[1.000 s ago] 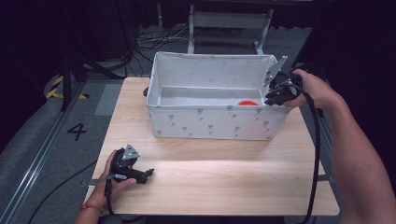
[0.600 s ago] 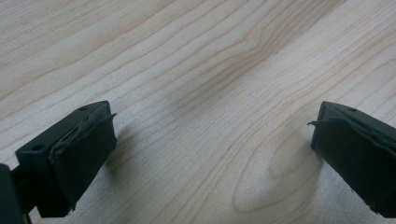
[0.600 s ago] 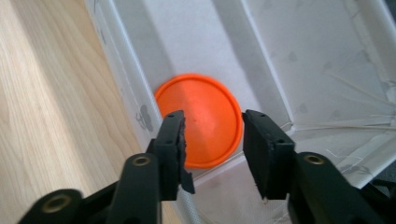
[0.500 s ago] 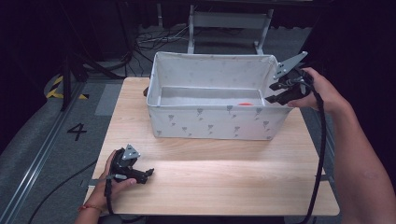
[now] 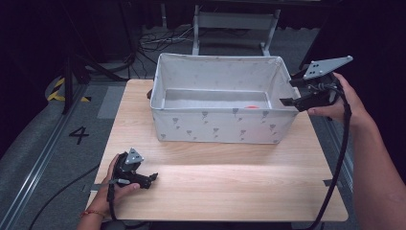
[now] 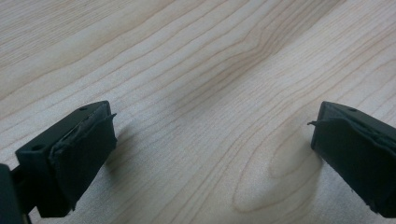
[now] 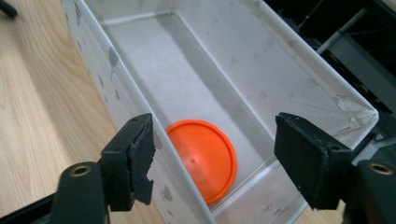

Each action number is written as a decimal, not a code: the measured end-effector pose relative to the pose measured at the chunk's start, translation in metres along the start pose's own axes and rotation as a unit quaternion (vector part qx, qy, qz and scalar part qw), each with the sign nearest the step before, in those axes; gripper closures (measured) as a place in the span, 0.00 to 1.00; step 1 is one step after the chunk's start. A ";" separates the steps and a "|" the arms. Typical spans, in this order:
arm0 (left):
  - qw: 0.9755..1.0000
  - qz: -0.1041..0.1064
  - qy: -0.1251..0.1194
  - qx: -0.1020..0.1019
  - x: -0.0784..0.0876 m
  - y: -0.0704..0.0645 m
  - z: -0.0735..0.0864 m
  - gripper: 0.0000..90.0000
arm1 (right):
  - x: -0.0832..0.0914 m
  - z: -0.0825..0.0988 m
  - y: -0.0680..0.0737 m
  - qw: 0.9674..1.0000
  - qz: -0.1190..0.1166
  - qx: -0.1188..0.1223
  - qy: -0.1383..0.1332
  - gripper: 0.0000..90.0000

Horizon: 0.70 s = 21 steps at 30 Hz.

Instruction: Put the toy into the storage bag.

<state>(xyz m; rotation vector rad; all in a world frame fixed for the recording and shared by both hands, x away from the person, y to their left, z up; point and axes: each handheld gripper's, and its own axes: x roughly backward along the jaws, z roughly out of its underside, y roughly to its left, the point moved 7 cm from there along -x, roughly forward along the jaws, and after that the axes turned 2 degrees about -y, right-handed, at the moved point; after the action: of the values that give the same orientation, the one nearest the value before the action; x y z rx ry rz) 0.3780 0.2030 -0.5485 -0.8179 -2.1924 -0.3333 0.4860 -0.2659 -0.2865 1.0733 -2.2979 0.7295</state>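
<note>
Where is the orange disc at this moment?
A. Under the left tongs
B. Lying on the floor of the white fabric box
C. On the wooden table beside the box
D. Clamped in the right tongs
B: the right gripper view shows the orange disc lying flat on the floor of the white fabric box, with the right tongs open above it, holding nothing.

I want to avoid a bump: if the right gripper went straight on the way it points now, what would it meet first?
Probably the white box: the right gripper, jaws open and empty, has just been opening above the box's end. The box's near rim lies between the jaws, the orange disc on the floor beyond. Depth is unclear.
</note>
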 end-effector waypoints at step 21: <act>1.000 0.000 0.000 0.001 0.000 0.000 0.000 0.00 | 0.018 0.034 0.047 0.997 -0.004 -0.022 -0.072 0.27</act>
<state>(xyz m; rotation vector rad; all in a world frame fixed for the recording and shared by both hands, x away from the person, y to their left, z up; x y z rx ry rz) 0.3780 0.2029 -0.5485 -0.8170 -2.1931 -0.3322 0.4315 -0.2717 -0.3117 1.1489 -2.4169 0.6120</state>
